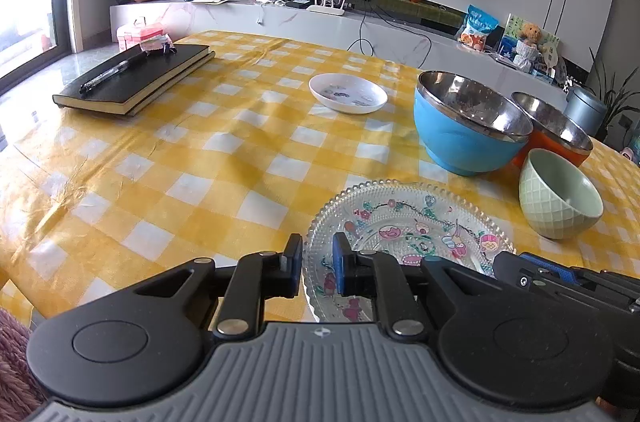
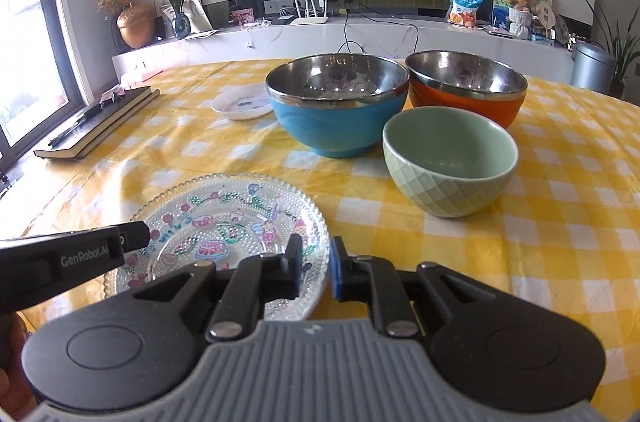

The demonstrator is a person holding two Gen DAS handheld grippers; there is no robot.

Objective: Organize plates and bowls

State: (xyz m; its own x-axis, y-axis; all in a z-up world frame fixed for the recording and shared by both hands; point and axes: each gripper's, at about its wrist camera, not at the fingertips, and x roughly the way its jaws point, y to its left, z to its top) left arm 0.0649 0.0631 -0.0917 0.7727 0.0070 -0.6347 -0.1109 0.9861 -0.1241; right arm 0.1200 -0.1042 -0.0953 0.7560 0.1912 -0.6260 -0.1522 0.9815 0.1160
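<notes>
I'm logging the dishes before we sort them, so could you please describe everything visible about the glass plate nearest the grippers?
The glass plate looks like clear pressed glass with a beaded, scalloped rim and colourful cartoon sweets printed across it. It lies flat on the yellow checked tablecloth, nearer than the green bowl. The left gripper straddles its left rim, the right gripper its right rim; whether either grips the rim is unclear.

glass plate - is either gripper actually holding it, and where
Each has the glass plate rim between its jaws: left gripper at the left edge, right gripper at the right edge. Whether the pads actually pinch it cannot be told.
</notes>
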